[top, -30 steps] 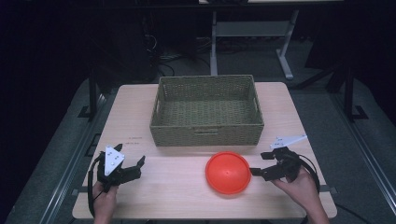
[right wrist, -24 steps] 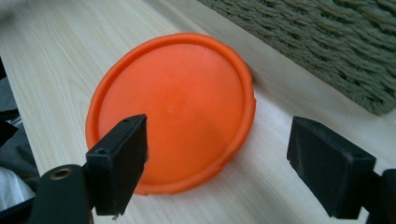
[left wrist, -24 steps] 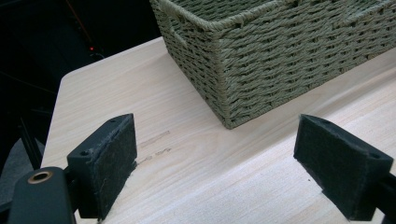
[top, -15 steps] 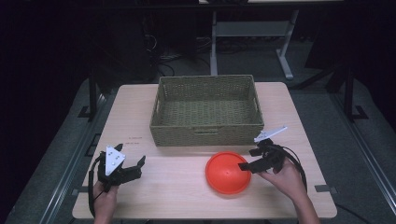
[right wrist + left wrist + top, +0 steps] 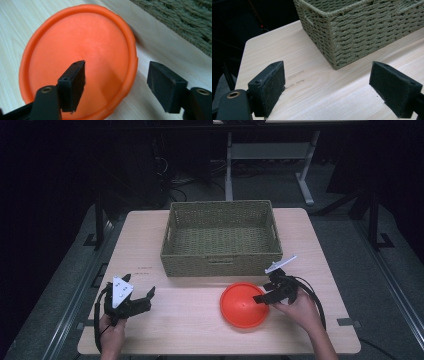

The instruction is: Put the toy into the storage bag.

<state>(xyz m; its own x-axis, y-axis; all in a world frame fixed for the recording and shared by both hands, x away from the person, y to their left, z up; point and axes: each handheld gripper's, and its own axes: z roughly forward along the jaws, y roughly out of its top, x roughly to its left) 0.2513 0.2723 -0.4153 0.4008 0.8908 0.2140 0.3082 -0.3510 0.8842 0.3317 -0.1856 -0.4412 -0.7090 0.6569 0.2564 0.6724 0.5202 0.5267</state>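
Right gripper view looks along its own two black jaws at the orange plate [image 5: 77,62], which lies flat on the desk [image 5: 22,22]: one jaw hangs over the plate's inside, the other outside its rim, so the rim's near edge sits between them with neither pad pressing on it yet. The right hand-held gripper [image 5: 267,292] is partly open and holds nothing; its jaws have just been closing, with that rim in the gap. In the high view the plate is directly ahead of and under this hand-held gripper's tips, and being round it has no long axis to line up with. The left hand-held gripper [image 5: 142,301] rests well apart from the plate, jaws spread wide and empty, so the right hand is plainly the nearer one. Beyond both stands the woven basket [image 5: 222,265], just past the plate. Compared with a second ago, the right hand has come in from beside the plate to over its rim; the left has kept its place.
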